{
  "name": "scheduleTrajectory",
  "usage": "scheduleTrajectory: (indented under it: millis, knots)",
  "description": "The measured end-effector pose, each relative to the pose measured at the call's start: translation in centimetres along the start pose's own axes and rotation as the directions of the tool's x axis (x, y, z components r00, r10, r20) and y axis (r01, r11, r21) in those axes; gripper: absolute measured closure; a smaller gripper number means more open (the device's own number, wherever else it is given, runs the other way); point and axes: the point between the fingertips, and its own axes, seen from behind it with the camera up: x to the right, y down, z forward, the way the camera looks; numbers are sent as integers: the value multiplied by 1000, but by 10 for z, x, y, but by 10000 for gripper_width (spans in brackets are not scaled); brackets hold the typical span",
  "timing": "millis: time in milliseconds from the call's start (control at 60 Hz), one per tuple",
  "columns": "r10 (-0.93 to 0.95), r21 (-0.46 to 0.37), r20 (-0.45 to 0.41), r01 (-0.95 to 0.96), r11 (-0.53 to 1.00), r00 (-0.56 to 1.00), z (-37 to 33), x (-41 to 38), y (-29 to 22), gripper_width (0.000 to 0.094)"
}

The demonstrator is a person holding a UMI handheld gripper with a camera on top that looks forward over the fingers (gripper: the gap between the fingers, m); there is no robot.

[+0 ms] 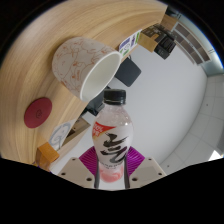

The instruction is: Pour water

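The tool (113,168) is seen nearest the camera, its two fingers closed against the sides of a clear plastic bottle (113,140), which is held between the purple pads (93,159). The bottle is gripped low on its body, where a pink and white label with large dark characters is wrapped around it. A black cap (115,98) is fitted on the bottle's neck, and the cap is seen still in place. The whole scene is viewed at a tilt, so that the wooden desk (55,30) appears to slope across the view.

Just beyond the cap, a speckled pinkish-beige cup (86,68) is seen on the desk, its pale interior and open mouth turned toward the bottle. The cup's rim is close to the bottle's cap, though whether they touch cannot be told. Beside the cup, on the wood, a small round red object (38,112) is seen lying flat. Further small items are seen at the desk's edge near the tool, but they cannot be made out. Beyond the desk, a pale floor (175,100) and some dark furniture are visible.
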Motion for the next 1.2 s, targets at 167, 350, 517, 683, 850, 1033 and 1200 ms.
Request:
scheduleTrajectory:
  millis: [167, 350, 517, 683, 850, 1033, 1200]
  knots:
    - [339, -12, 82, -339, 941, 937, -4, 1, 15, 600]
    - [914, -88, 143, -915, 393, 379, -17, 33, 45, 597]
    - [972, -120, 181, -985, -128, -148, -27, 40, 57, 600]
    - [869, -227, 222, -890, -395, -442, -23, -13, 28, 600]
    - [810, -298, 230, -832, -469, -539, -27, -62, -17, 599]
    - [775, -353, 218, -788, -504, -593, -29, -102, -45, 599]
    - [788, -332, 227, -806, -490, -572, -35, -112, -52, 556]
